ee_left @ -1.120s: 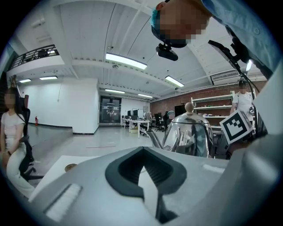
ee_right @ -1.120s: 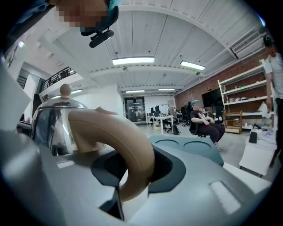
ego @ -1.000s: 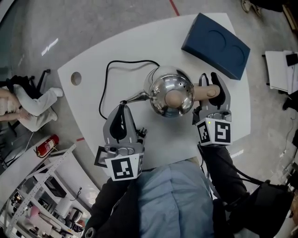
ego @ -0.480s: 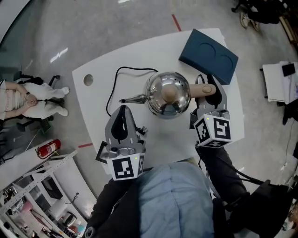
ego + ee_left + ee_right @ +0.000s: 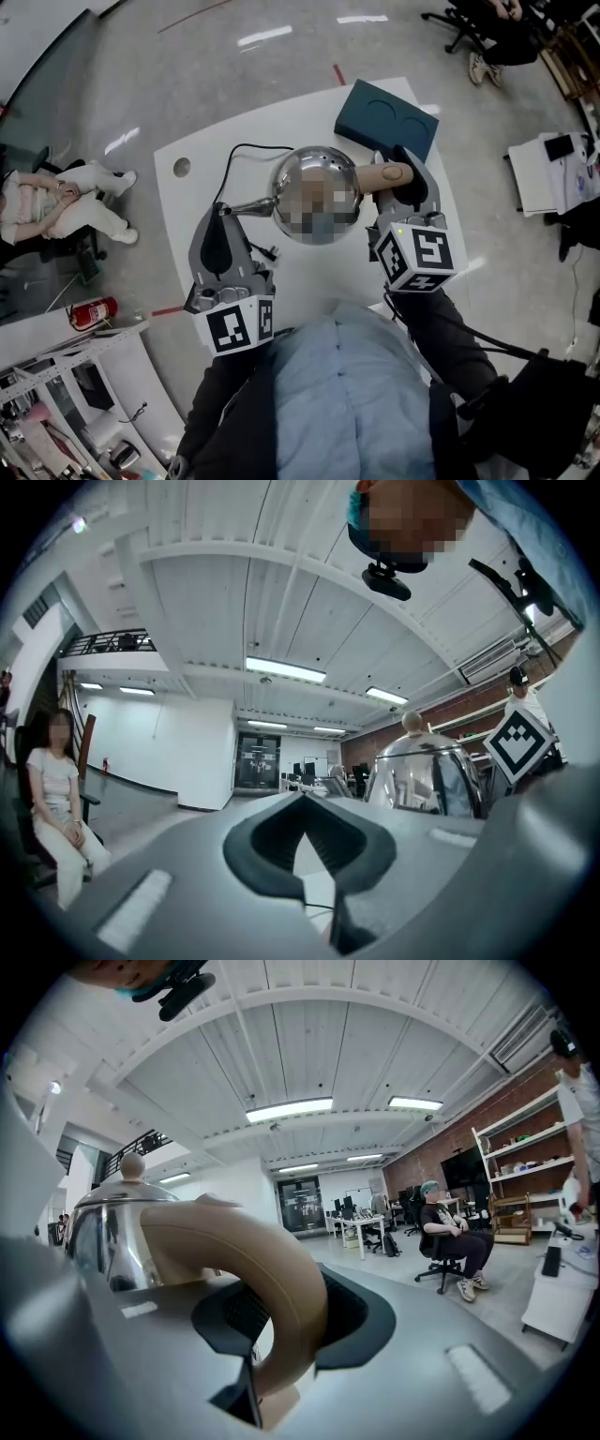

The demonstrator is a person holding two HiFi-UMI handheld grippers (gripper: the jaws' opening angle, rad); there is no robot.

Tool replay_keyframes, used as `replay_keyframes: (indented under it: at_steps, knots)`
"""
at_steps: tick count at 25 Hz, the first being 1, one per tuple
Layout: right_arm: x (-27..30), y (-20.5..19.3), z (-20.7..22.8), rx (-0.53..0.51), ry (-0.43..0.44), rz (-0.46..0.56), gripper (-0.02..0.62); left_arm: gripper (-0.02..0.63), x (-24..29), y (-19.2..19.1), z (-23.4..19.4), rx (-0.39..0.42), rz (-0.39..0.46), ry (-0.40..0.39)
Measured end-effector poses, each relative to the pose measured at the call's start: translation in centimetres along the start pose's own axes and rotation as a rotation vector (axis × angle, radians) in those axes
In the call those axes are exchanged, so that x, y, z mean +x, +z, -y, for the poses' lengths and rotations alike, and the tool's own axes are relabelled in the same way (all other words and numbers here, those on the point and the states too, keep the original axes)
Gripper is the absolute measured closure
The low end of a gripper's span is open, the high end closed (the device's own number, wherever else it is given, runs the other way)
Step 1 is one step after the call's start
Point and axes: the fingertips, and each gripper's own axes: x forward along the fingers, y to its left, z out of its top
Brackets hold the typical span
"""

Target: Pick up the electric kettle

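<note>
The electric kettle [image 5: 314,192] is hanging over the white table [image 5: 187,206], with the right gripper [image 5: 398,169] pinching its tan handle [image 5: 272,1279]. The steel body is sitting off to one side of that pinch, so it could start swivelling down between the pads. The black cord [image 5: 246,150] may be tugging too, though where it ends is unclear. The left gripper [image 5: 220,220], pressed together and empty, is idling beside the spout [image 5: 248,206].

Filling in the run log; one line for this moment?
right claw: shut on kettle handle | left claw: shut, empty, near spout | kettle: upright above white table
</note>
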Motion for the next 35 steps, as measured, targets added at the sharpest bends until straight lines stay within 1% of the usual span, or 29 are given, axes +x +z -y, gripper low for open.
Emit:
replay_keyframes:
  at_steps: [5,10,18,35]
  knots:
    - [-4.1,2.0,-0.2,0.007,0.03,0.038,0.453,0.604,-2.9,3.0,1.4,0.012,0.039,0.015]
    - [-4.4,1.3,0.5,0.015,0.047,0.063,0.453,0.604,-3.2,2.4,2.3,0.033,0.037,0.021]
    - [-6.1,4.0,-1.0,-0.018,0.06,0.097,0.458,0.606,-4.7,5.1,1.9,0.04,0.051,0.024]
    - [-6.0,4.0,-0.9,-0.021,0.067,0.105,0.459,0.604,-4.7,5.0,1.9,0.044,0.046,0.034]
